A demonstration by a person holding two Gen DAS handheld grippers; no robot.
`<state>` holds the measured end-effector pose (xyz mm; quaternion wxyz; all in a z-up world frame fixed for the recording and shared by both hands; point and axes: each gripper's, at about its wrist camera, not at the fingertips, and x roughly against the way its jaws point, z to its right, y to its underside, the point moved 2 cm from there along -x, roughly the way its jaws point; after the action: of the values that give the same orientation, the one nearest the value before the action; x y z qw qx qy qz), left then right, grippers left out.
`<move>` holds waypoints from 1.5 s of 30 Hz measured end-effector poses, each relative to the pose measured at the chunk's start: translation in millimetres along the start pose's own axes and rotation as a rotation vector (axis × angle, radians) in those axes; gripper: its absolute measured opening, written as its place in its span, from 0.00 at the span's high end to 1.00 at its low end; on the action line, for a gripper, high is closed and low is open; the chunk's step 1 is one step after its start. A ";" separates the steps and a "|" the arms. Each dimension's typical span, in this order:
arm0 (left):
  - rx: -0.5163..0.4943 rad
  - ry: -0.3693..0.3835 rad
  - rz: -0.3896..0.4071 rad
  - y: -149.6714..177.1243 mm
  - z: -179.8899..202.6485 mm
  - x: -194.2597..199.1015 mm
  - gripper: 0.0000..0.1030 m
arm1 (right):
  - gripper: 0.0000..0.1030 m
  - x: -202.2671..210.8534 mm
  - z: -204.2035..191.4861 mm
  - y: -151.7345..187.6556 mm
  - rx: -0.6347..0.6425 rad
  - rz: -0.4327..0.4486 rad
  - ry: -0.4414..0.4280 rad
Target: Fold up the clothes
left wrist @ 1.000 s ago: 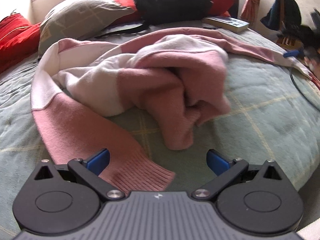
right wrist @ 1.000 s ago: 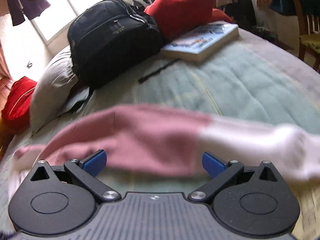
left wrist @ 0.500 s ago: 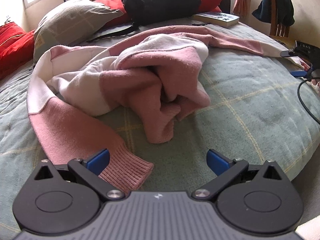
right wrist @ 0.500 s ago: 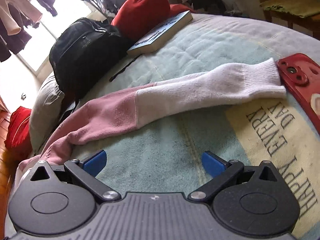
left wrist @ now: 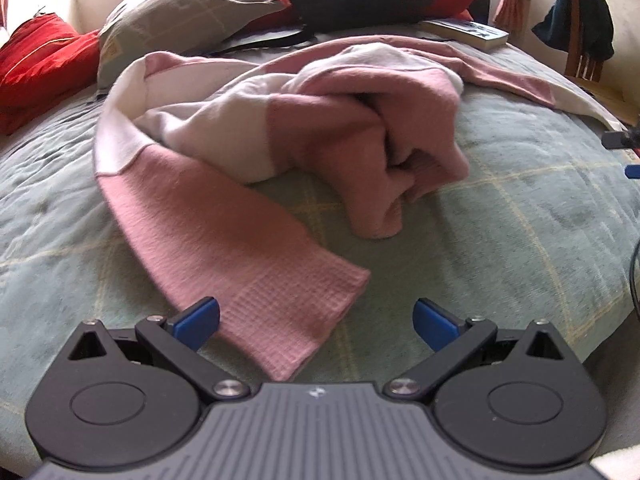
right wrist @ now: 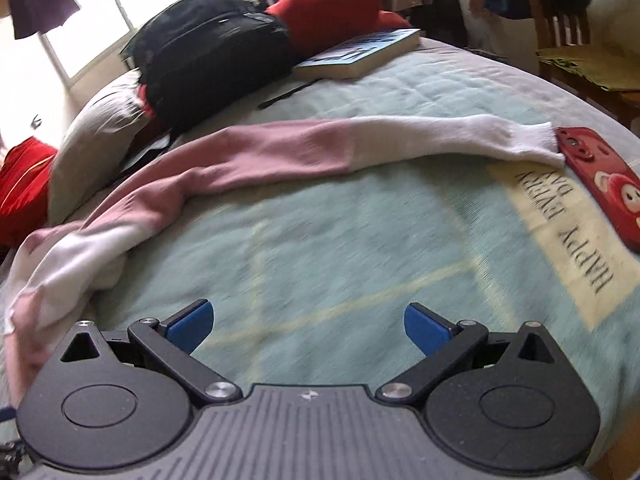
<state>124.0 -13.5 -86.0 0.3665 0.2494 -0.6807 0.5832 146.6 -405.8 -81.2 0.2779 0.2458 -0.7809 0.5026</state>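
A pink and white sweater [left wrist: 320, 128] lies crumpled on the green quilted bed [left wrist: 520, 220]. One pink sleeve [left wrist: 248, 264] runs toward me, its ribbed cuff between the blue pads of my open, empty left gripper [left wrist: 316, 322]. In the right wrist view the other sleeve [right wrist: 320, 148] stretches across the bed, its white cuff touching a red phone [right wrist: 600, 180]. My right gripper [right wrist: 306, 326] is open and empty over bare quilt, well short of that sleeve.
A black backpack [right wrist: 212, 48], a book [right wrist: 360, 54], a grey pillow [left wrist: 192, 12] and red cushions [left wrist: 40, 60] lie at the head of the bed. A wooden chair [right wrist: 580, 40] stands at the right. A printed label [right wrist: 568, 232] is on the quilt.
My left gripper has shifted so the pink cuff now sits between its pads. My right gripper has drawn back and turned left, off the sleeve, which lies stretched out on the bed.
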 end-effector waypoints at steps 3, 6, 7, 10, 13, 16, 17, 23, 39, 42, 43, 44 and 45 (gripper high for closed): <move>0.013 -0.003 0.005 2.4 -7.7 4.0 0.01 | 0.00 8.2 -22.3 10.1 0.040 -0.014 -0.012; 0.038 -0.016 0.008 1.9 -18.8 5.9 0.01 | 0.00 11.4 -46.1 20.3 0.077 -0.043 -0.018; 0.046 -0.023 0.009 1.0 -22.6 6.2 0.01 | 0.00 11.6 -55.3 24.5 0.093 -0.054 -0.025; 0.046 -0.046 0.024 -4.4 -29.9 7.7 0.01 | 0.00 9.9 -87.1 38.6 0.159 -0.107 -0.066; 0.028 -0.052 0.036 -14.2 -31.1 7.2 0.01 | 0.00 8.1 -122.5 52.5 0.241 -0.153 -0.103; 0.015 -0.056 0.041 -26.9 -27.7 -2.7 0.01 | 0.00 8.5 -157.6 65.9 0.341 -0.182 -0.133; 0.017 -0.062 0.037 -31.6 -25.8 -8.9 0.01 | 0.00 9.2 -167.6 69.3 0.366 -0.180 -0.143; -0.004 -0.168 -0.004 -49.2 -15.7 -57.2 0.00 | 0.00 13.2 -192.8 76.7 0.411 -0.178 -0.191; 0.033 -0.390 -0.030 -33.0 -85.9 -23.7 0.00 | 0.00 9.7 -167.9 76.3 0.334 -0.176 -0.191; 0.000 -0.377 -0.035 -37.4 -82.0 -24.1 0.00 | 0.00 9.5 -167.0 76.0 0.324 -0.174 -0.194; -0.013 -0.377 -0.036 -40.0 -78.5 -26.4 0.01 | 0.00 9.5 -166.4 75.9 0.319 -0.174 -0.194; -0.027 -0.370 -0.040 -43.0 -74.1 -30.4 0.01 | 0.00 9.5 -165.9 75.9 0.314 -0.174 -0.194; -0.040 -0.360 -0.046 -45.7 -69.1 -34.8 0.01 | 0.00 9.6 -165.4 75.9 0.311 -0.175 -0.195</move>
<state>194.6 42.0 -82.0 0.2570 0.3581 -0.7408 0.5069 120.2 -226.0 -67.6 0.2024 0.3999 -0.6927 0.5650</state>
